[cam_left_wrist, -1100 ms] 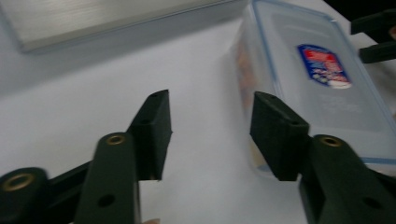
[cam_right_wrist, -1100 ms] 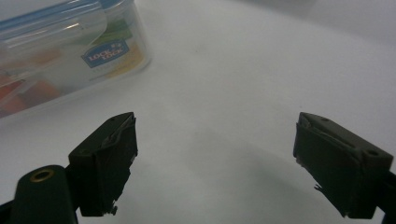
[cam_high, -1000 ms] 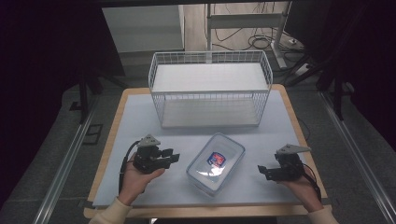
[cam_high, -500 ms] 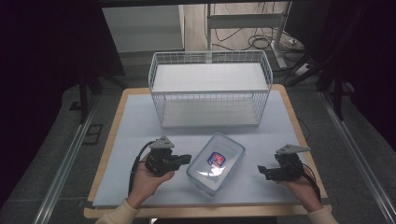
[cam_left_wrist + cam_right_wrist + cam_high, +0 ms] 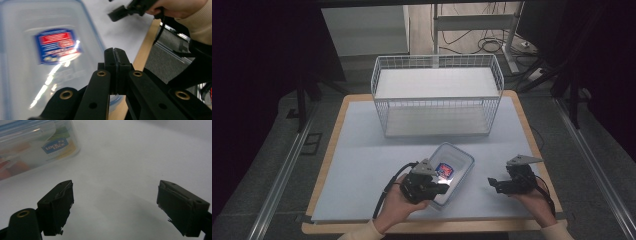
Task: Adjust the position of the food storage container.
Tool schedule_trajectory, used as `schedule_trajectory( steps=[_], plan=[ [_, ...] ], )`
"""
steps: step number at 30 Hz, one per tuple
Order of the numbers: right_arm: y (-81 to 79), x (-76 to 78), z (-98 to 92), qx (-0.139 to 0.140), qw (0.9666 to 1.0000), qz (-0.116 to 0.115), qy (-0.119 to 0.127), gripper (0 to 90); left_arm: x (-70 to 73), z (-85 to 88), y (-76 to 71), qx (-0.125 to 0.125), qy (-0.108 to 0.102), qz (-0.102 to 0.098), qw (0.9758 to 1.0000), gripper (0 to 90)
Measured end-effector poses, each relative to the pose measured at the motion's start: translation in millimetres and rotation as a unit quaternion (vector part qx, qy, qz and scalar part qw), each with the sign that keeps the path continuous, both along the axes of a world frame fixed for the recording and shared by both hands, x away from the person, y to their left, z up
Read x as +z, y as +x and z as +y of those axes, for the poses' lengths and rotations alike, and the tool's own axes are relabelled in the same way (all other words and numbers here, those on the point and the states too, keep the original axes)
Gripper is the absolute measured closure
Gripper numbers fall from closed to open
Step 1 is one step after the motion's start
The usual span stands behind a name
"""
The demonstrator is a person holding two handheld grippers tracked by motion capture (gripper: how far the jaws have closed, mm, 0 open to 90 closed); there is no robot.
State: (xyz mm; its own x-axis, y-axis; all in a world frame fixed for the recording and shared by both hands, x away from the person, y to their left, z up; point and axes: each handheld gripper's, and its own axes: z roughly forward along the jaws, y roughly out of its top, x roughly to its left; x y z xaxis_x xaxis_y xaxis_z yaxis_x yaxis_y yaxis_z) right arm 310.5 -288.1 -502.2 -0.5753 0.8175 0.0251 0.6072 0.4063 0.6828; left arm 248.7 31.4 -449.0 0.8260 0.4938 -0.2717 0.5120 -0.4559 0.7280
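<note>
A clear plastic container (image 5: 457,162) with a blue-rimmed lid and a red and blue label lies at the front middle of the table. My left gripper (image 5: 445,185) is at its near left corner. In the left gripper view the two black jaws (image 5: 115,53) are pressed together with nothing between them, over the lid (image 5: 50,50) near its edge. My right gripper (image 5: 492,183) rests on the mat to the right of the container, apart from it. Its jaws (image 5: 115,205) stand wide open and empty, with the container (image 5: 37,145) at the upper left of that view.
A white wire basket (image 5: 437,95) stands at the back middle of the table. A white mat (image 5: 362,165) covers the wooden tabletop. The far hand and its gripper (image 5: 120,13) show at the top of the left gripper view, near the table's edge.
My left gripper has moved right across the mat to the container's near corner and its jaws have closed. The right gripper has kept still.
</note>
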Motion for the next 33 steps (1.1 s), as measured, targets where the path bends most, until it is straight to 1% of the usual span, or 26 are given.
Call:
schedule_trajectory(
  steps=[1, 3, 4, 5, 9, 12, 13, 17, 20, 27, 33],
  plan=[
    [0.2, -0.3, -0.5, -0.002, 1.0000, 0.000, 0.000, 14.1, -1.1, -4.4, -1.1, -0.003, 0.005, 0.001, 1.0000, 90.0],
    [0.2, 0.0, -1.2, -0.005, 1.0000, 0.001, 0.002, 14.1, -4.4, -12.9, -3.7, -0.008, 0.010, 0.005, 0.9999, 90.0],
    [-0.2, 0.7, -1.3, -0.006, 1.0000, 0.000, 0.003, 14.1, -7.7, -21.0, -7.3, -0.013, 0.020, 0.008, 0.9997, 90.0],
    [-0.3, 0.9, -1.2, -0.005, 1.0000, -0.001, 0.002, 14.1, -7.7, -21.0, -7.3, -0.013, 0.020, 0.008, 0.9997, 90.0],
    [-0.4, 0.7, -0.7, -0.002, 1.0000, -0.001, 0.001, 14.1, -14.3, -34.6, -14.0, -0.029, 0.038, 0.014, 0.9988, 90.0],
    [-0.5, 0.4, -0.3, -0.002, 1.0000, -0.001, 0.001, 14.1, -20.2, -40.3, -18.3, -0.032, 0.050, 0.017, 0.9981, 90.0],
    [-0.7, 0.7, -0.3, -0.001, 1.0000, -0.002, 0.001, 14.1, -22.7, -41.1, -19.1, -0.033, 0.057, 0.016, 0.9977, 90.0],
    [-1.0, 1.3, -0.5, -0.001, 1.0000, -0.004, 0.001, 14.1, -31.1, -39.8, -19.2, -0.025, 0.070, 0.019, 0.9970, 90.0],
    [-0.8, 0.5, 0.0, -0.001, 1.0000, -0.004, 0.000, 14.1, -34.3, -38.3, -18.9, -0.020, 0.080, 0.015, 0.9965, 90.0],
    [-0.8, -0.1, 0.4, 0.000, 1.0000, -0.003, -0.002, 14.1, -35.2, -36.6, -18.3, -0.020, 0.076, 0.017, 0.9967, 90.0],
    [-1.1, 0.6, -0.3, -0.001, 1.0000, -0.004, -0.001, 14.1, -35.4, -27.6, -17.4, -0.013, 0.072, 0.020, 0.9971, 90.0]
  ],
)
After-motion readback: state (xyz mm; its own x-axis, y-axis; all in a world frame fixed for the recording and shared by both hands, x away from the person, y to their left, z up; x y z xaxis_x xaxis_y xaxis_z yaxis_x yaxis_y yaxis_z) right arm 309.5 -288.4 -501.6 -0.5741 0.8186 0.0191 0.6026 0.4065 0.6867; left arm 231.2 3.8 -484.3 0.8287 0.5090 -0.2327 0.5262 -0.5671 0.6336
